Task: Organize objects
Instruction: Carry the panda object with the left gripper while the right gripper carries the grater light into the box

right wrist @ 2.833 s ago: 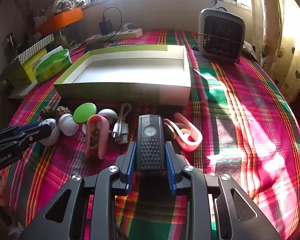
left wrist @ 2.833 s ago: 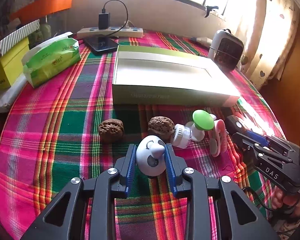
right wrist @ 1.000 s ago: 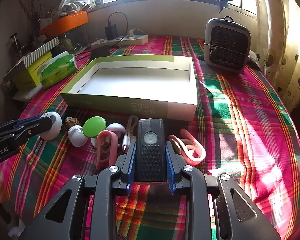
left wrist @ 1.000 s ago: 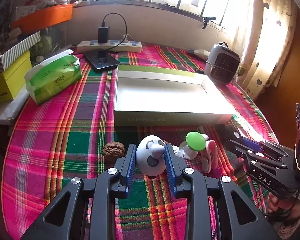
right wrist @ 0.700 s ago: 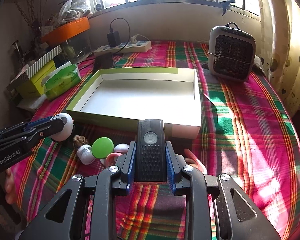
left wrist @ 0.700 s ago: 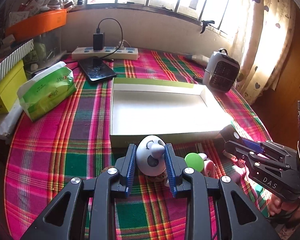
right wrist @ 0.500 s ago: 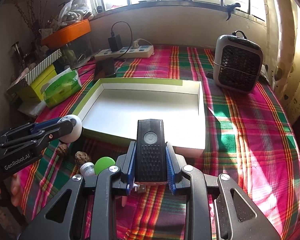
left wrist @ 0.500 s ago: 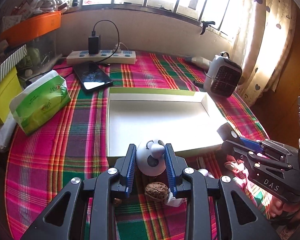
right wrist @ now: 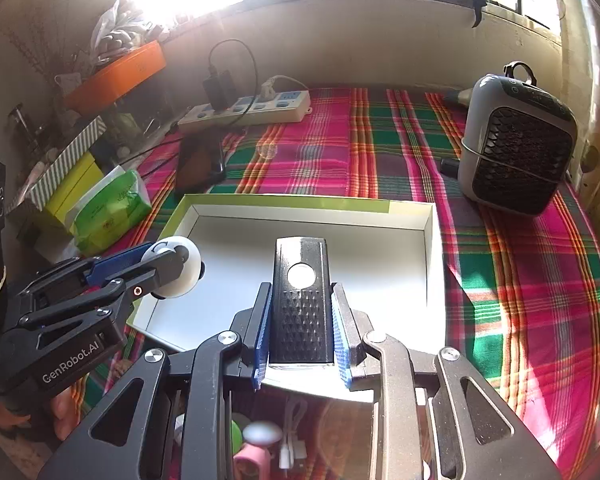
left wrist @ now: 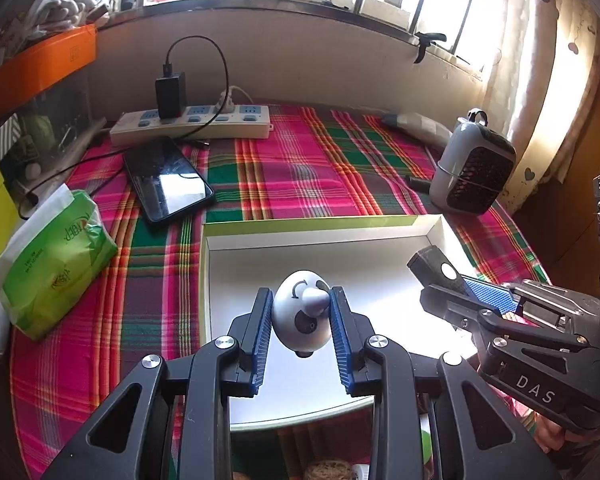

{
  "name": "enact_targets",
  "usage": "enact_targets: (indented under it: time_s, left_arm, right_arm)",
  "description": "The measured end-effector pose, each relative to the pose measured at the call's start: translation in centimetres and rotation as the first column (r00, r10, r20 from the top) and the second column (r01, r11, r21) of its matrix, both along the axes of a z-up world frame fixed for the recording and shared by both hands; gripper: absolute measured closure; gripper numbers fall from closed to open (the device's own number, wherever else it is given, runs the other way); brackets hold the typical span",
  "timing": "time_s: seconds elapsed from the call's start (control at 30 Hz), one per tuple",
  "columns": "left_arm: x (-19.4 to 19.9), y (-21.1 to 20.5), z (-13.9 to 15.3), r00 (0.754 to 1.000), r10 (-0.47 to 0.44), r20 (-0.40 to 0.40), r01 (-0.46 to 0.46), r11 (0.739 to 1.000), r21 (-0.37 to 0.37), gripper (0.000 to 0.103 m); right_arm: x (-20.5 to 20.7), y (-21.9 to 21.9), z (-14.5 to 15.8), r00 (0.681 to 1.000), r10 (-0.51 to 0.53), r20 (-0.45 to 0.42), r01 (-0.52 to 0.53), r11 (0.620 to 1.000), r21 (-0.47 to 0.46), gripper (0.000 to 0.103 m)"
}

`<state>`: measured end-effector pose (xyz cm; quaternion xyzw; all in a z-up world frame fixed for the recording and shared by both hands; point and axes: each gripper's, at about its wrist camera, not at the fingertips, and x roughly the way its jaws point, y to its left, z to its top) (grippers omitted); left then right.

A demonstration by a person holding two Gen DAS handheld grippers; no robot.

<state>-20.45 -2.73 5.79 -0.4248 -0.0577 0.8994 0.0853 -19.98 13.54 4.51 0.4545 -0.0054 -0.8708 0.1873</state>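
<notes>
- We carry a white egg-shaped toy [left wrist: 302,316] clenched between the blue pads of our left gripper [left wrist: 300,326], hanging over the near left part of the open tray [left wrist: 312,227].
- Our right gripper [right wrist: 300,328] is clamped on a black flashlight [right wrist: 300,300], over the near middle of the same tray [right wrist: 312,204].
- The relation that matters: the white tray floor lies straight below and ahead of both loads, so the coming move is, we judge, a short drop downward, not a reach sideways.
- The flashlight's long axis runs along our right gripper's fingers, toward the tray's far wall; the tray's long side lies across it.
- Neither hand is clearly nearer; both hang inside the near wall, the toy to the left of the flashlight and apart from it.
- The left view shows the flashlight's front end [left wrist: 436,266] from the side, above the tray's right part.
- The right view alone shows the leftover items on the plaid cloth [right wrist: 520,280] in front of the tray: a white cable [right wrist: 290,446] and a pink piece [right wrist: 250,460], both blurred.
</notes>
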Motion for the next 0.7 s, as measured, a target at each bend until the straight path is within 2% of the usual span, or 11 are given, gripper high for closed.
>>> enact_targets:
  time_s: [0.37,0.7]
  left_arm:
    - [-4.6,0.1,-1.7,0.999,0.009,0.048,-0.008,1.0,-0.021,0.077]
    - [-6.1,0.3,-3.2,0.997,0.009,0.078,-0.007,0.999,-0.031,0.077]
  right_arm:
    - [-3.7,-1.0,-2.4,0.998,-0.01,0.063,0.009,1.0,0.015,0.075]
    - [-5.3,-1.6,-3.5,0.997,-0.004,0.071,0.003,1.0,0.016,0.075]
